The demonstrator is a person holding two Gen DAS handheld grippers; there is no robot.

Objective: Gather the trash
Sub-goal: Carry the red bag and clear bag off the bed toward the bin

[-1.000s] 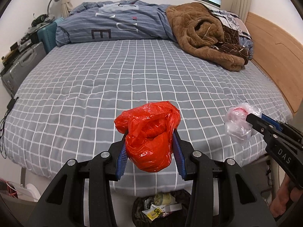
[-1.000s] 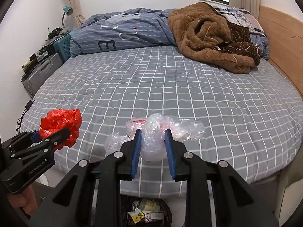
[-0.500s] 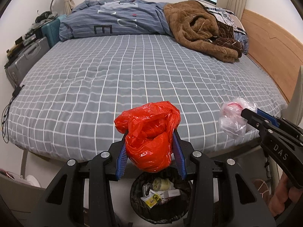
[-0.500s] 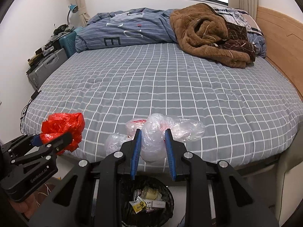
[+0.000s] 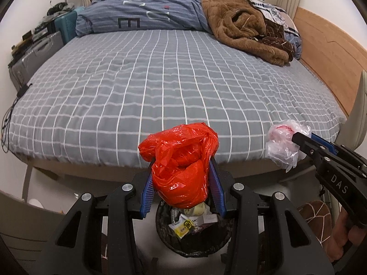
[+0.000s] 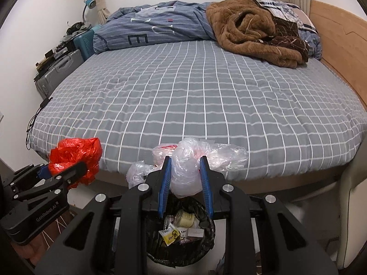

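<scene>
My left gripper (image 5: pixel 182 178) is shut on a crumpled red plastic bag (image 5: pixel 181 165), which also shows in the right wrist view (image 6: pixel 75 158). My right gripper (image 6: pixel 185 171) is shut on a crumpled clear plastic bag (image 6: pixel 187 167), which shows in the left wrist view (image 5: pixel 284 146) at the right. Both bags hang in the air past the foot of the bed. A black-lined trash bin (image 5: pixel 195 247) with wrappers inside stands on the floor below both grippers, and shows in the right wrist view (image 6: pixel 206 236).
A bed with a grey checked sheet (image 5: pixel 160 80) fills the view ahead. A blue duvet (image 5: pixel 142 11) and brown blanket (image 5: pixel 243 27) lie at its far end. Suitcases (image 5: pixel 34 52) stand along the left wall. A wooden headboard (image 5: pixel 330 52) runs along the right.
Both grippers have pulled back from the bed with their bags. The bed edge has receded and the trash bin has come fully into view below the fingers.
</scene>
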